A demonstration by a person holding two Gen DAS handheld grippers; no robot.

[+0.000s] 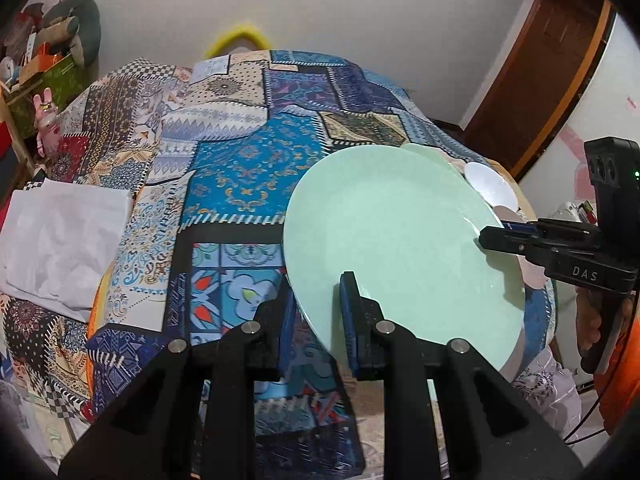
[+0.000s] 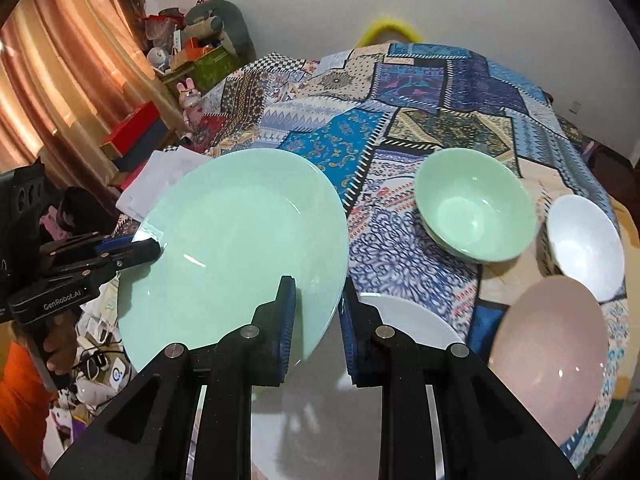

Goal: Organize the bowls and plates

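Observation:
A large mint-green plate [image 1: 400, 240] [image 2: 240, 248] is held tilted above the table between both grippers. My left gripper [image 1: 316, 312] is shut on its near rim; it also shows in the right wrist view [image 2: 150, 246]. My right gripper [image 2: 318, 316] is shut on the opposite rim; it also shows in the left wrist view [image 1: 486, 238]. A white plate [image 2: 404, 320] lies under the green one. A green bowl [image 2: 476, 216], a white bowl [image 2: 584, 240] [image 1: 490, 184] and a pink bowl [image 2: 552, 356] stand to the right.
The table [image 1: 248, 168] has a patchwork patterned cloth. A white folded cloth [image 1: 60, 244] lies at its left edge. Shelves with boxes and toys [image 2: 192, 52] stand behind left, by a curtain [image 2: 60, 80]. A brown door [image 1: 540, 80] is at the right.

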